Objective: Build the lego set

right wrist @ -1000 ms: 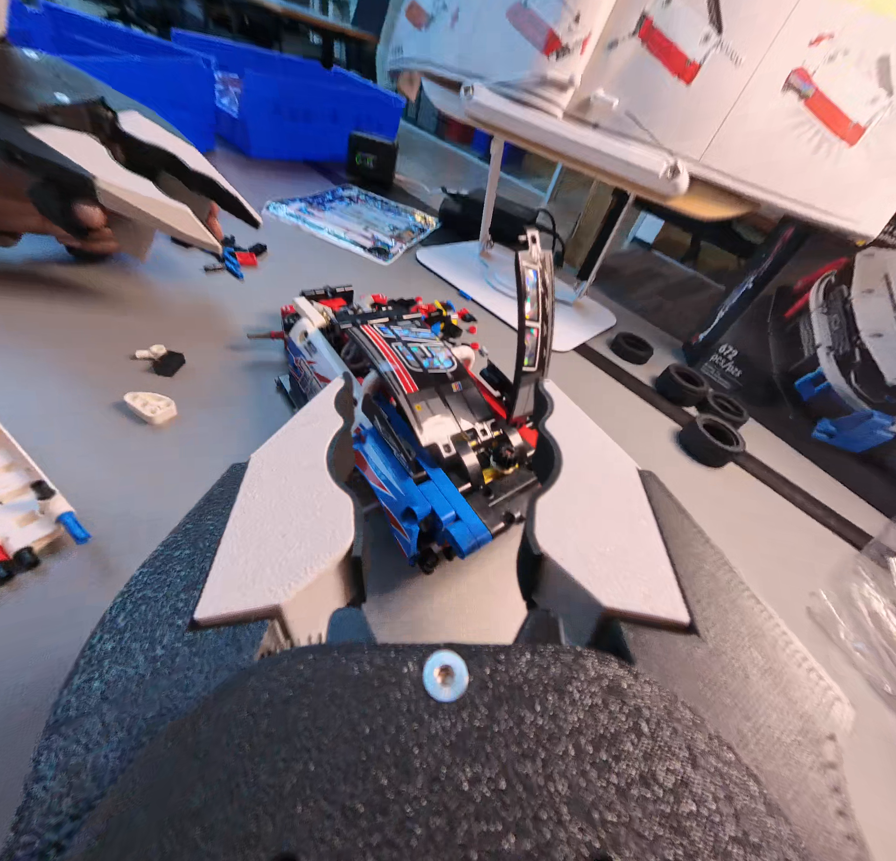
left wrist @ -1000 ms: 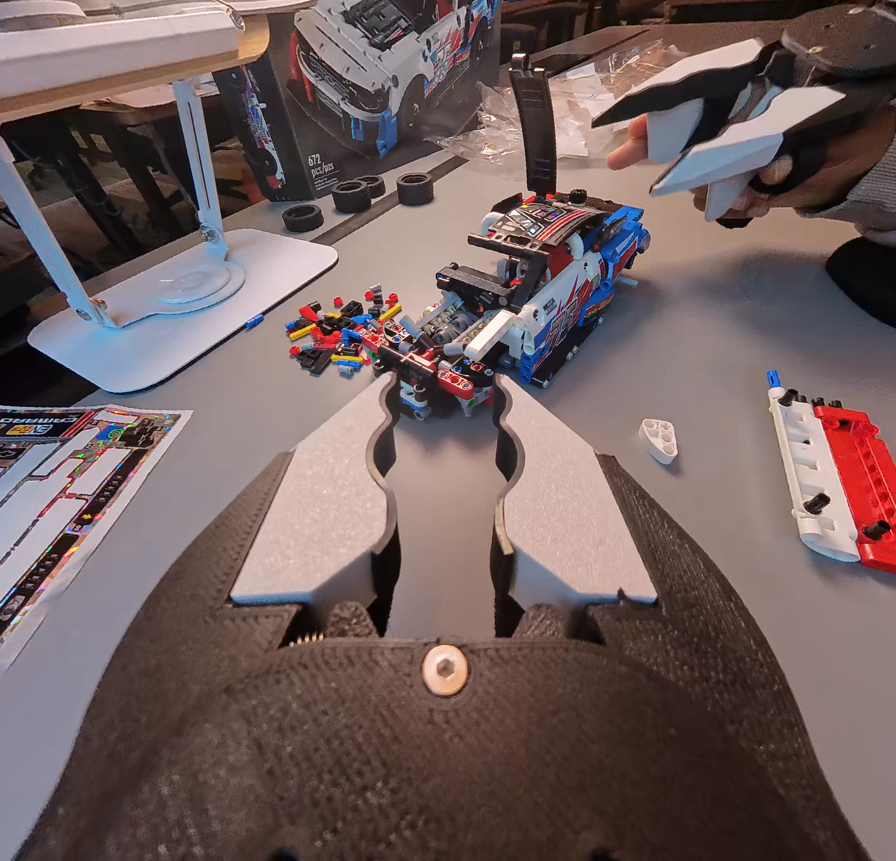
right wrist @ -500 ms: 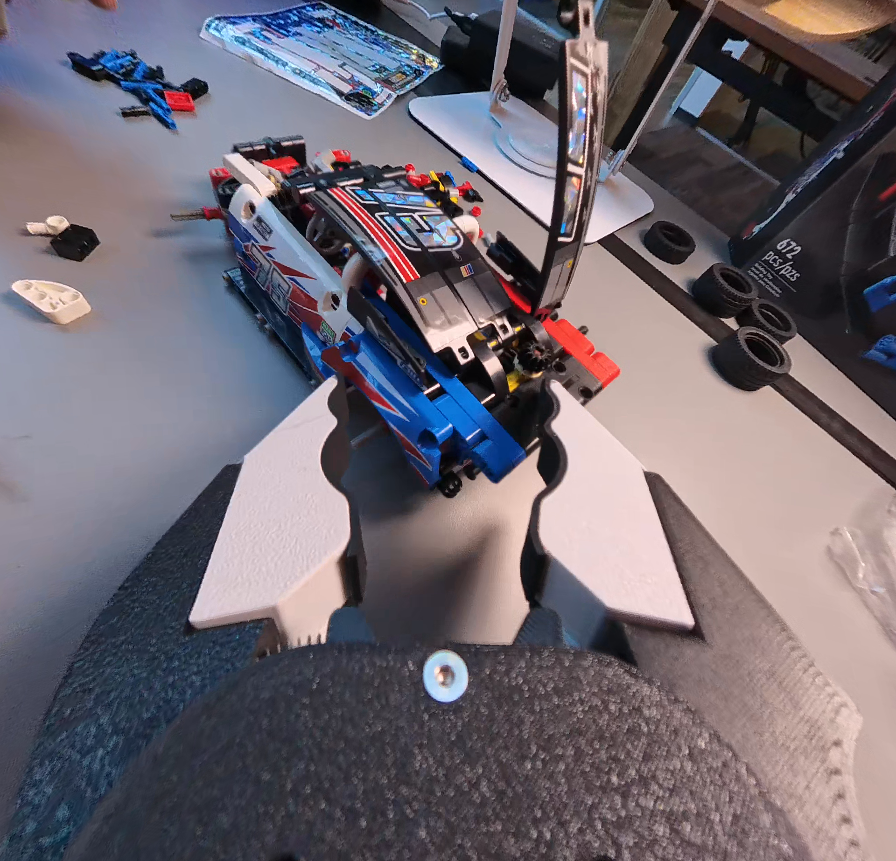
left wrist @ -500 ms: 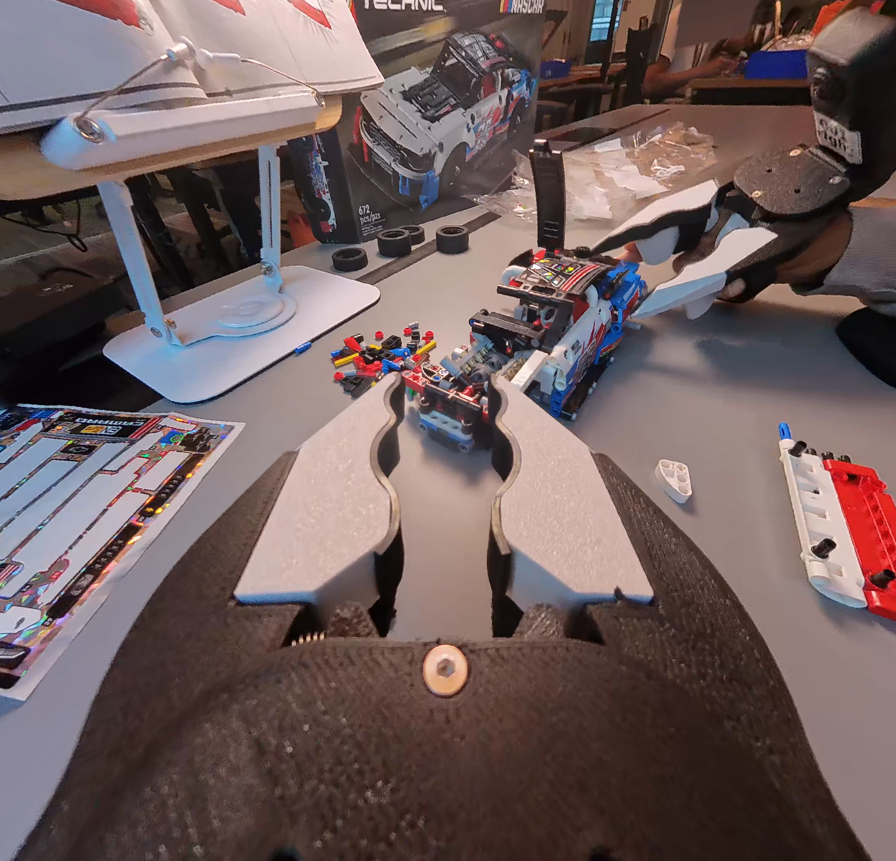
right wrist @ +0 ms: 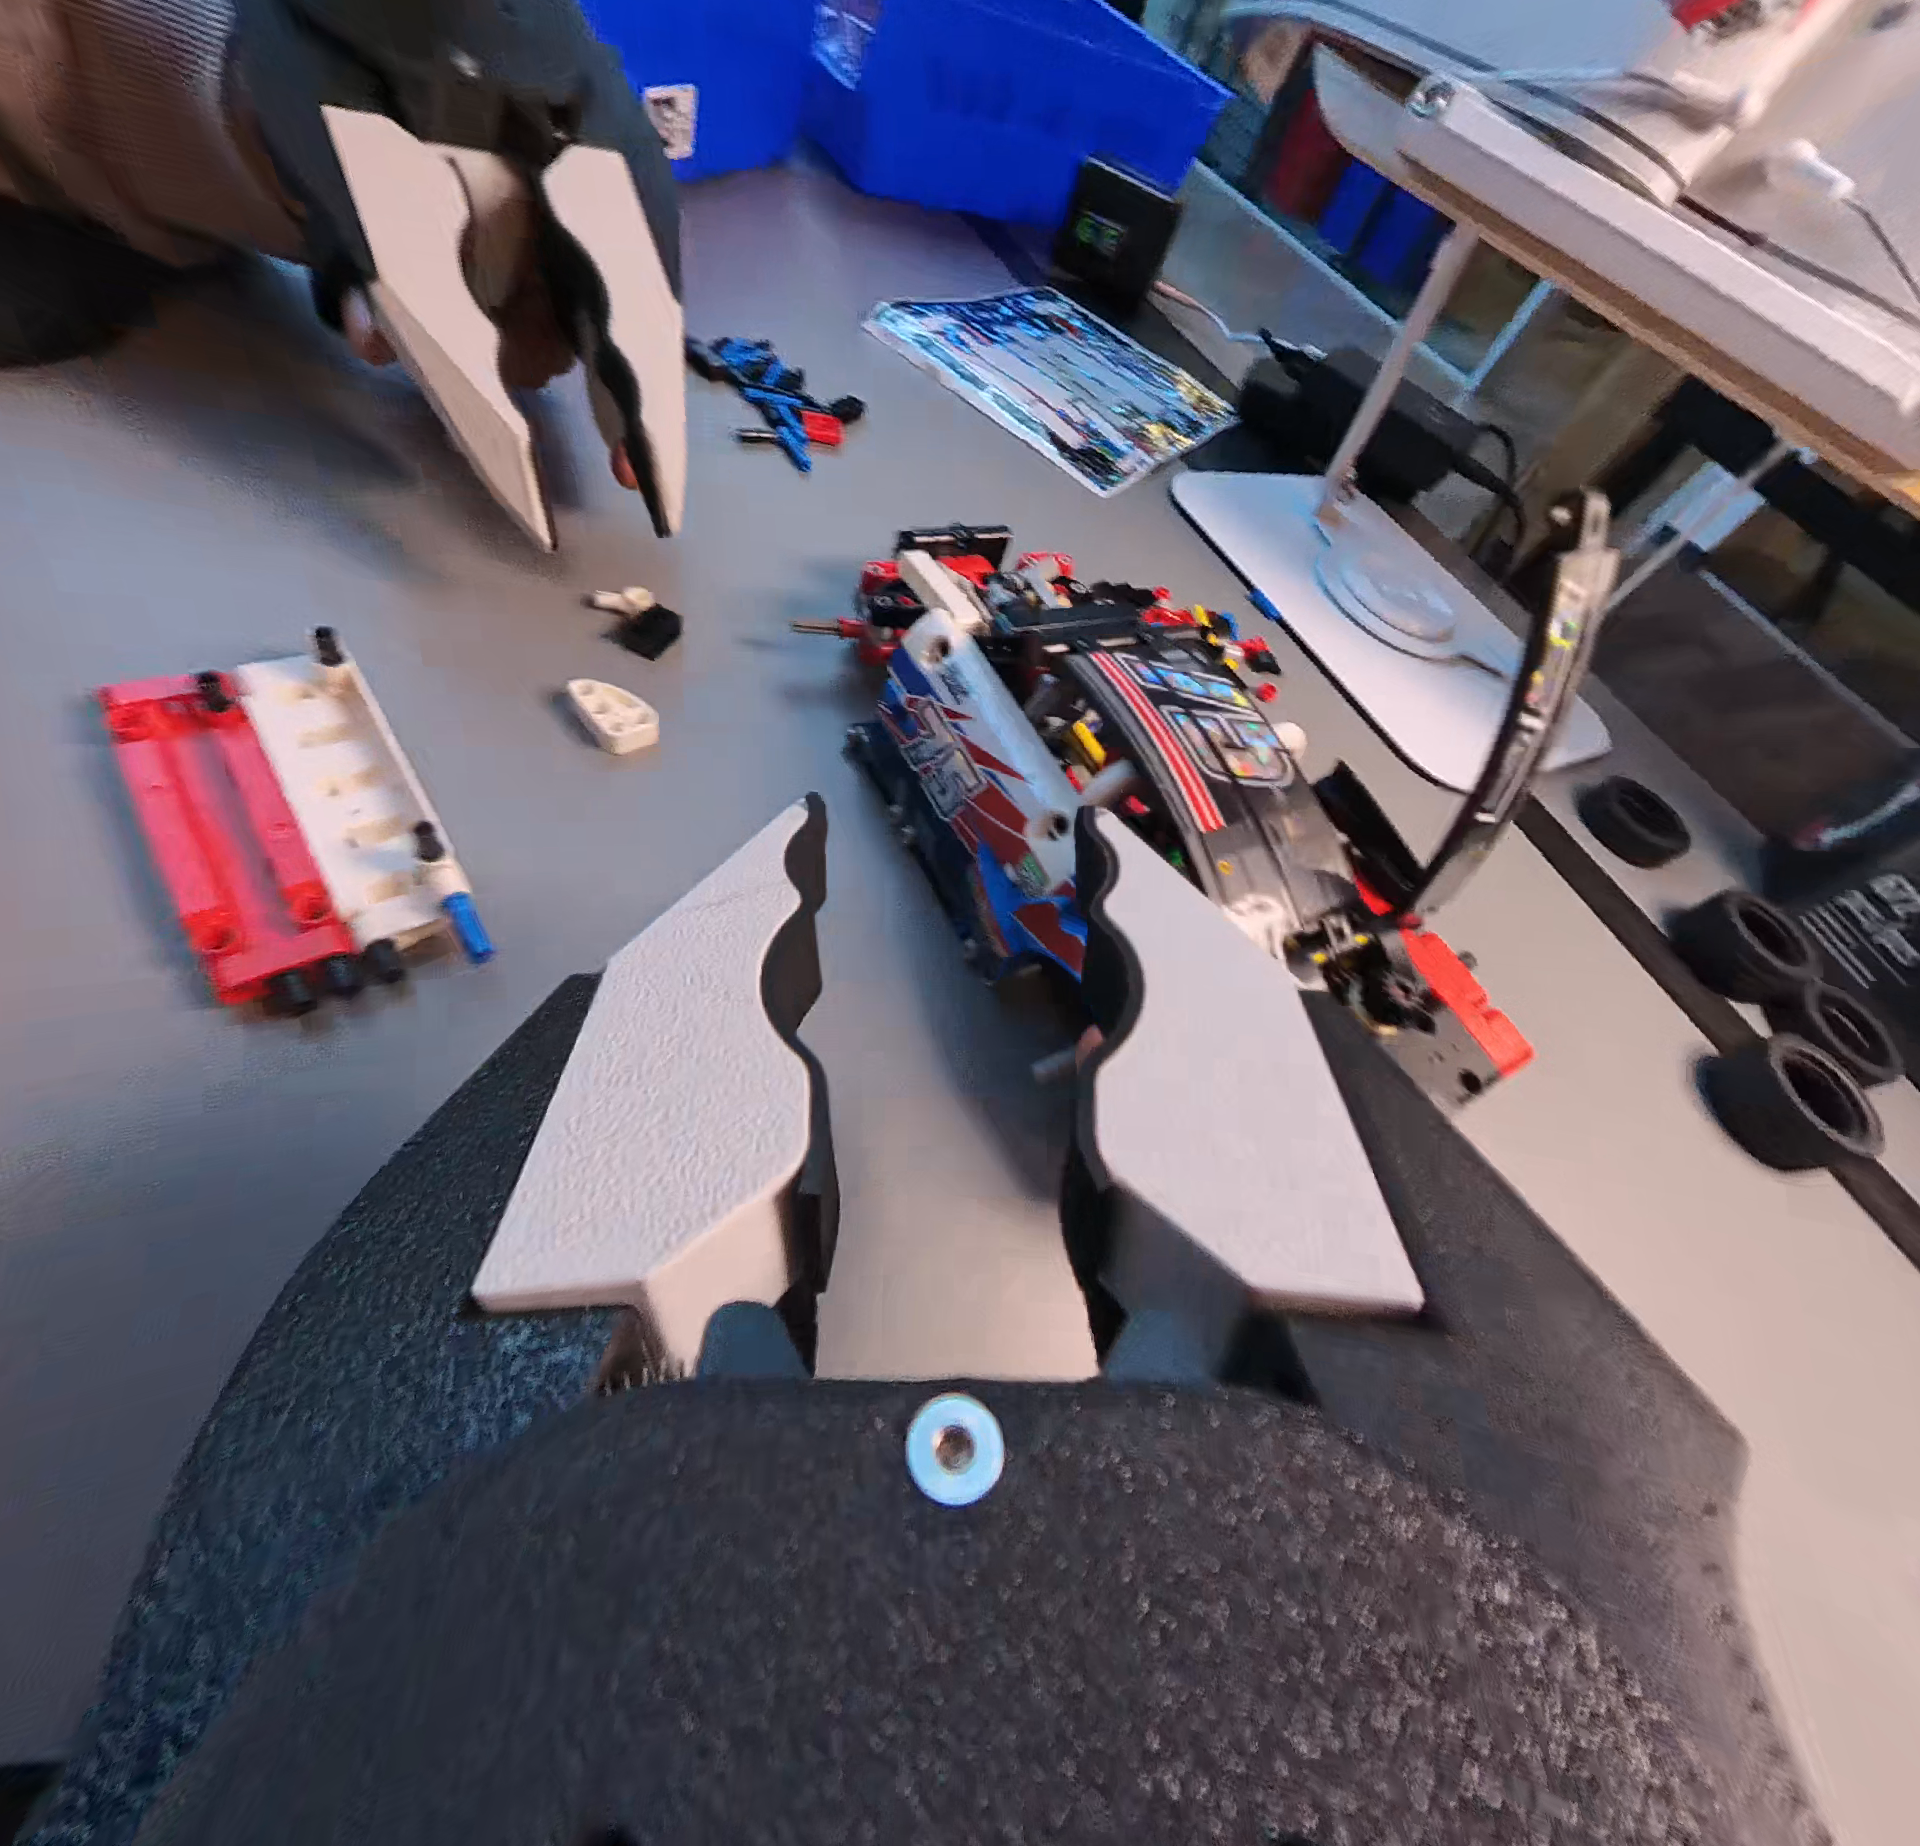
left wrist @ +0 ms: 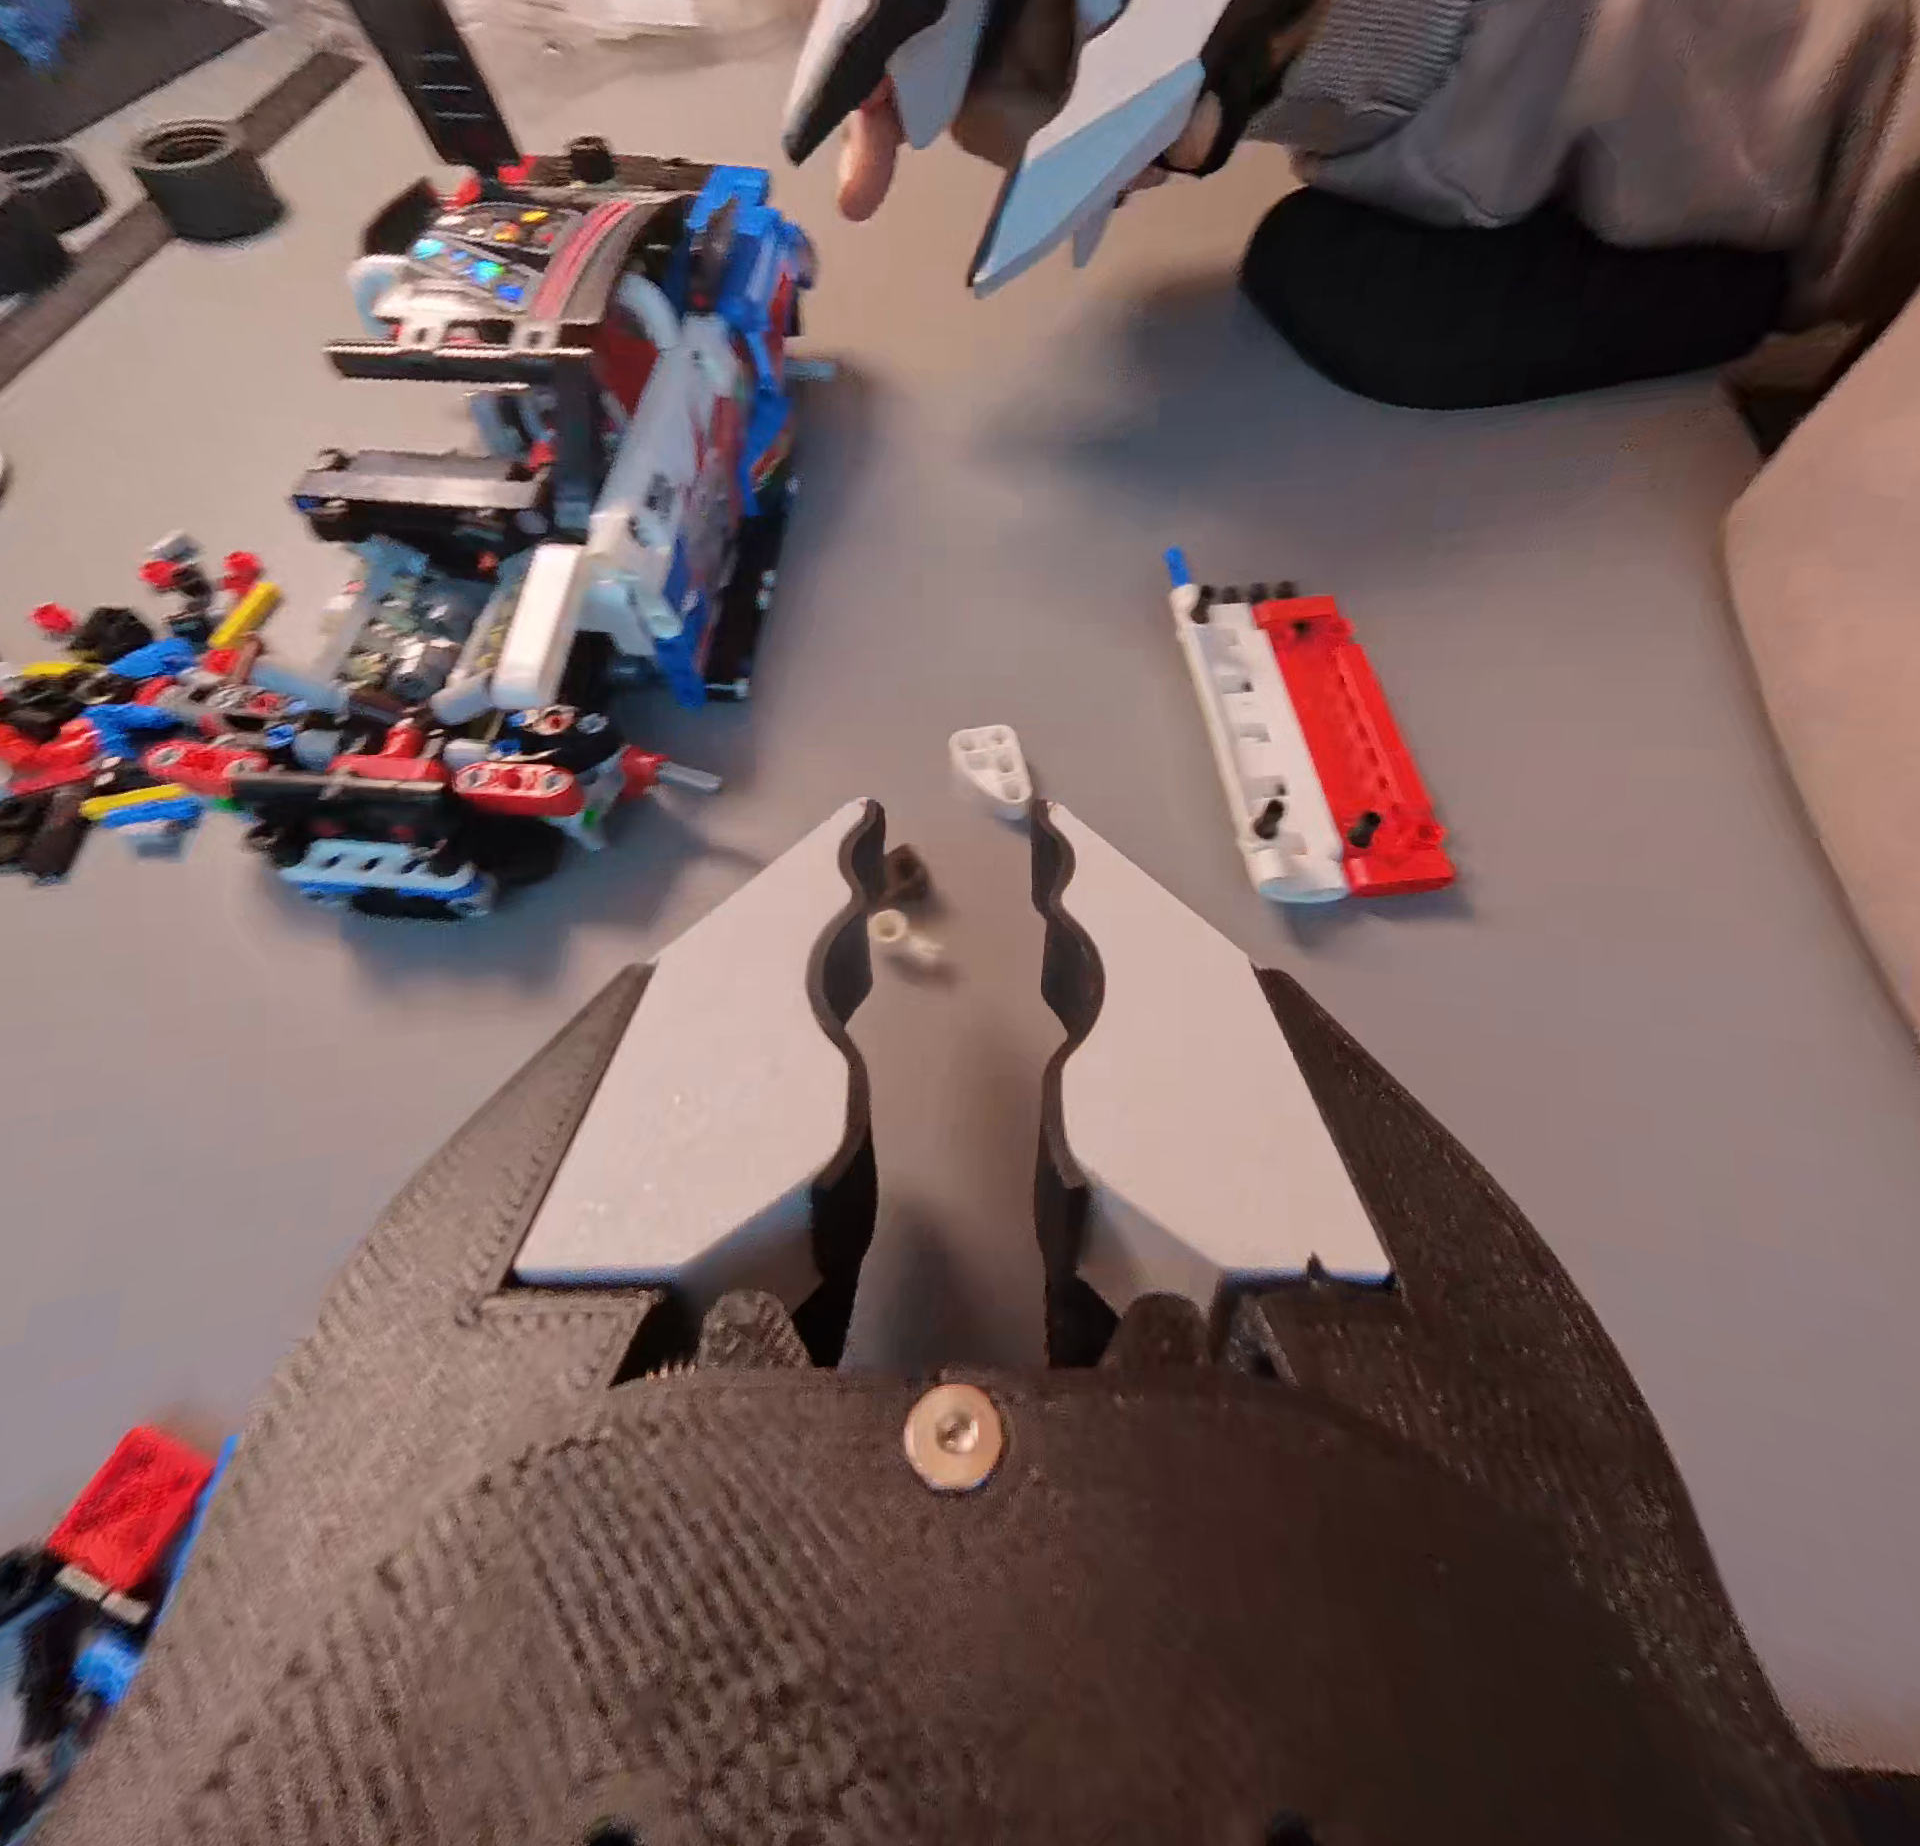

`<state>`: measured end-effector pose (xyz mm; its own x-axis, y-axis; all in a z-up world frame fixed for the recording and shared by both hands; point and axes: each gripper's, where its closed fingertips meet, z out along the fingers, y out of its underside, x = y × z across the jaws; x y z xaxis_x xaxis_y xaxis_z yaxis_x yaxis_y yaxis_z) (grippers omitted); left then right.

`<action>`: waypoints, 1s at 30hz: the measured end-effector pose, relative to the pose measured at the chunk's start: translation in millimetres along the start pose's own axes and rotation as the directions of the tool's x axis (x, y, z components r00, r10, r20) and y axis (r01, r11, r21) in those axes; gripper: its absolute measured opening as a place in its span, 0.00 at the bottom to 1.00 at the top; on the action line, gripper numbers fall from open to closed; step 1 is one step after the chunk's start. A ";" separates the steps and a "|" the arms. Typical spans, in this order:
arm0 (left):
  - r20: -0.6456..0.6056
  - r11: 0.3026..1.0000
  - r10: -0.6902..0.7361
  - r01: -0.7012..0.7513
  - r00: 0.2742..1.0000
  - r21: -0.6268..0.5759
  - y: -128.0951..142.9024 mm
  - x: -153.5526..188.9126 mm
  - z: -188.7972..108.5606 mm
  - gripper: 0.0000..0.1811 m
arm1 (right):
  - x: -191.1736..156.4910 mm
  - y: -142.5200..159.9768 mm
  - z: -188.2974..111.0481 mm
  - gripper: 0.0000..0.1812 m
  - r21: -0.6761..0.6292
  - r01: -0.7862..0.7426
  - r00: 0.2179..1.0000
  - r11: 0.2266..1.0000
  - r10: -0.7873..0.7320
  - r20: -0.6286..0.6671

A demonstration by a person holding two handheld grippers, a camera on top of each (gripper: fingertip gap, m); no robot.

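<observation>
A smooth grey table [left wrist: 1039,508] carries everything. On it stands the half-built lego car [left wrist: 582,466], a knobbly mass of blue, white, red and black beams with glossy stickered panels and a curved black strip raised at its rear; its front end is blurred in the left wrist view. Right of the car lies a flat red-and-white panel [left wrist: 1309,747], ribbed and studded with black pins. A heap of loose pieces [left wrist: 114,716] sits at the car's far side, smeared by motion. The left gripper [left wrist: 956,830], with matte grey wavy-edged fingers on a coarse black body, hangs with fingers spread over a small black piece [left wrist: 906,869] and a white connector [left wrist: 904,939]; a white triangular piece [left wrist: 992,770] lies just beyond. The right gripper [right wrist: 951,840] is likewise spread and empty, its right finger hiding part of the car's side.
</observation>
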<state>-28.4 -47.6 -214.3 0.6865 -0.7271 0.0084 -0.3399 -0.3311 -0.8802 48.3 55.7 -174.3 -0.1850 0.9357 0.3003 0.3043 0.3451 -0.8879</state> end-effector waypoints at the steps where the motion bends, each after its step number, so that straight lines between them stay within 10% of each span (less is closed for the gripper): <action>1: -0.050 1.000 0.006 -0.007 0.999 -0.003 -2.7 12.5 2.6 0.14 | -10.8 -4.0 -0.4 0.24 0.003 0.024 0.999 1.000 -0.024 0.043; 10: -0.274 0.985 0.038 -0.082 0.961 -0.149 10.7 76.9 29.1 0.08 | -99.9 30.8 10.0 0.16 -0.192 0.092 0.901 0.977 0.000 0.433; 30: -0.036 1.000 -0.015 0.015 0.999 -0.008 -3.3 9.6 -5.7 0.09 | -85.4 20.1 24.0 0.13 -0.138 0.049 0.947 0.989 -0.002 0.321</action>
<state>-24.3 -56.9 -208.6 0.6682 -0.7430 0.0386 -0.3351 -0.3469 -0.8760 47.8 -18.9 -226.1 -0.4760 0.8620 0.1742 0.4210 0.3973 -0.8154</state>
